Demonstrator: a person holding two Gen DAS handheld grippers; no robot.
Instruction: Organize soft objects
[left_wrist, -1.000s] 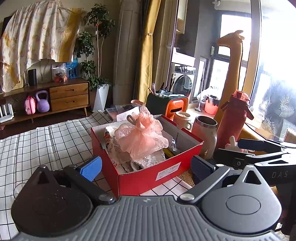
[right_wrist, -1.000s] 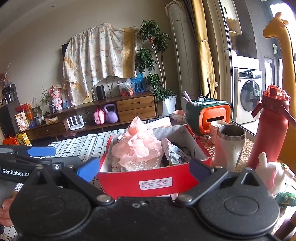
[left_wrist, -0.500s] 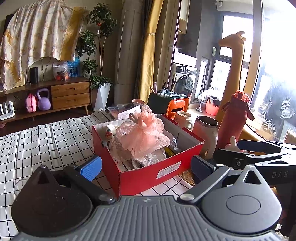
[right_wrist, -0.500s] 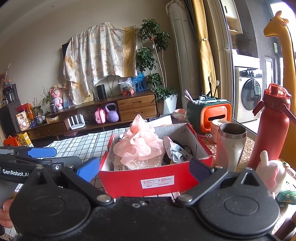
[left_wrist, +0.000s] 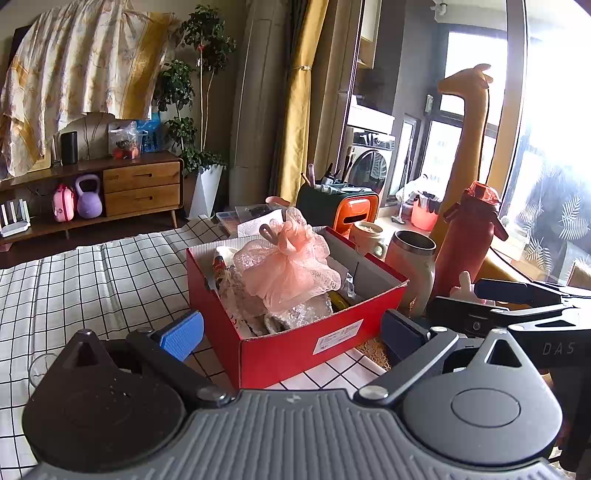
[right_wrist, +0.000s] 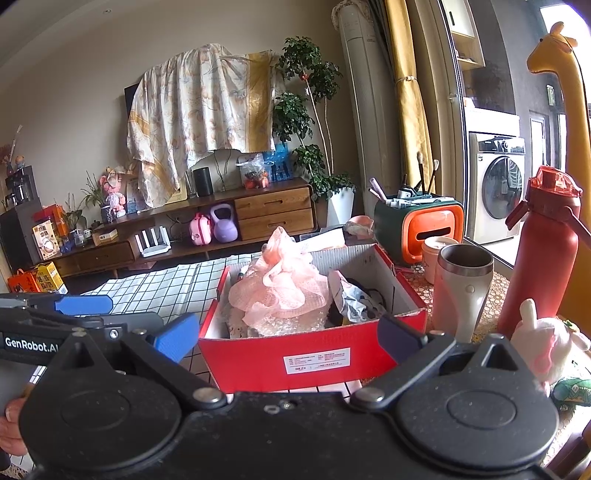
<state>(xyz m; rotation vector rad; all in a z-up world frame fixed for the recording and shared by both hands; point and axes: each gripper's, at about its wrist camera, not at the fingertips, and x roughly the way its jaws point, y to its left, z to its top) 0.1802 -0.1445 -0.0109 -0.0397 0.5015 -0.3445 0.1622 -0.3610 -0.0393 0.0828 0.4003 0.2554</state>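
Note:
A red cardboard box (left_wrist: 303, 343) (right_wrist: 314, 360) stands on the checked tablecloth, holding a pink mesh bath puff (left_wrist: 291, 264) (right_wrist: 280, 288) on top of bubble wrap and other soft bits. A white plush bunny (right_wrist: 550, 343) lies to the right of the box, and its ear shows in the left wrist view (left_wrist: 466, 282). My left gripper (left_wrist: 291, 330) is open and empty, just in front of the box. My right gripper (right_wrist: 288, 332) is open and empty, also just before the box front. Each gripper shows at the edge of the other's view.
A steel tumbler (right_wrist: 461, 291), a red bottle (right_wrist: 539, 254), a cream mug (left_wrist: 365, 238) and an orange-green organiser (right_wrist: 421, 229) stand right of and behind the box. A tall giraffe toy (left_wrist: 465, 147) stands by the window. The checked cloth (left_wrist: 92, 280) spreads left.
Both grippers have drawn slightly back or up from the box; the view shifts a little. Both stay open and empty.

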